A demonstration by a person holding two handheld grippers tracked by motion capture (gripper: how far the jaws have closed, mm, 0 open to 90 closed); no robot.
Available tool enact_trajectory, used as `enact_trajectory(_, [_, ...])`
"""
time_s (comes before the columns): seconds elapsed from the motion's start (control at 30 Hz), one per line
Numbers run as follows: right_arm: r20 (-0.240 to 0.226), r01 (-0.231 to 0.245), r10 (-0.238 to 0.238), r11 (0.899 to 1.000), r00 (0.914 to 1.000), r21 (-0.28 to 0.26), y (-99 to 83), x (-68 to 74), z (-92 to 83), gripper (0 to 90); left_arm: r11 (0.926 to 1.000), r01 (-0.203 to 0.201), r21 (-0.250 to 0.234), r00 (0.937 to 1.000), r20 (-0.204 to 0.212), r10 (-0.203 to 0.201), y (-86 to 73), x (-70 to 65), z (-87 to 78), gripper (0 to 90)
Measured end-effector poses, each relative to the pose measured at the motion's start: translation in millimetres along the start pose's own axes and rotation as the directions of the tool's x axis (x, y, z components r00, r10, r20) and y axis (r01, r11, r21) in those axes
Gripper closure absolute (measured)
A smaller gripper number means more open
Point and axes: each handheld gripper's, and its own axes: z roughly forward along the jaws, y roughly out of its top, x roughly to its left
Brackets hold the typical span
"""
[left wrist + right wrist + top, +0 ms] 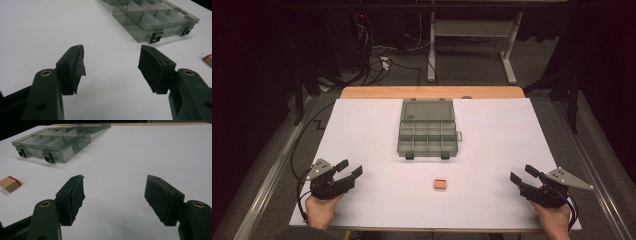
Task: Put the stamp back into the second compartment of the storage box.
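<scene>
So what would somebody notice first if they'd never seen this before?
Probably the see-through compartment box, lid open, at the middle of the white table. Next, the little wooden block with a red edge, lying alone nearer the person. Then the left gripper and right gripper, jaws apart, at the near corners.

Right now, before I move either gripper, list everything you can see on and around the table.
wooden block: 1, tan with a red edge, on the white sheet near the front, between the two grippers
compartment box: 1, translucent grey, lid open toward the far side, mid-table, compartments look empty
white sheet: 1, white, covering most of the table
table: 1, wooden edge showing at the far side
desk frame: 1, pale, on the floor behind the table
cables: several, dark and white, on the floor far left
left gripper: 1, black, front left, open, holding nothing
right gripper: 1, black, front right, open, holding nothing
</scene>
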Motion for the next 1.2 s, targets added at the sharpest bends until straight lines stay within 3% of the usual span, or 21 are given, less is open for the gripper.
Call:
enact_trajectory(0.4, [-0.001, -0.015, 0.015, 1.0, 0.9999, 0.009, -1.3, -0.5, 0.8, 31.0, 0.9994, -0.013, 0.033, 0.9997, 0.02, 0.012, -10.8, -17.8, -1.6, 38.2])
enact_trajectory(0.6, [0.002, -0.02, 0.02, 1.0, 0.9998, 0.01, -1.2, 0.2, 1.3, 30.8, 0.9971, -0.014, 0.074, 0.9997, 0.021, 0.012, -19.1, -28.2, 1.6, 38.8])
enact_trajectory(0.7, [0.001, -0.016, 0.016, 1.0, 0.9999, 0.01, -1.3, -0.2, 1.7, 30.9, 0.9957, -0.042, 0.082, 0.999, 0.015, 0.041, -27.7, -33.1, 5.7, 38.8])
enact_trajectory(1.03, [-0.001, -0.016, 0.016, 1.0, 0.9999, 0.008, -1.5, -0.5, 1.0, 31.1, 0.9815, -0.092, 0.168, 0.9958, 0.016, 0.09, -53.1, -47.5, 12.7, 36.8])
enact_trajectory(1.2, [-0.002, -0.015, 0.015, 1.0, 0.9999, 0.01, -1.4, -0.6, 1.9, 31.1, 0.9748, -0.093, 0.203, 0.9957, 0.016, 0.092, -61.1, -52.8, 16.5, 36.7])
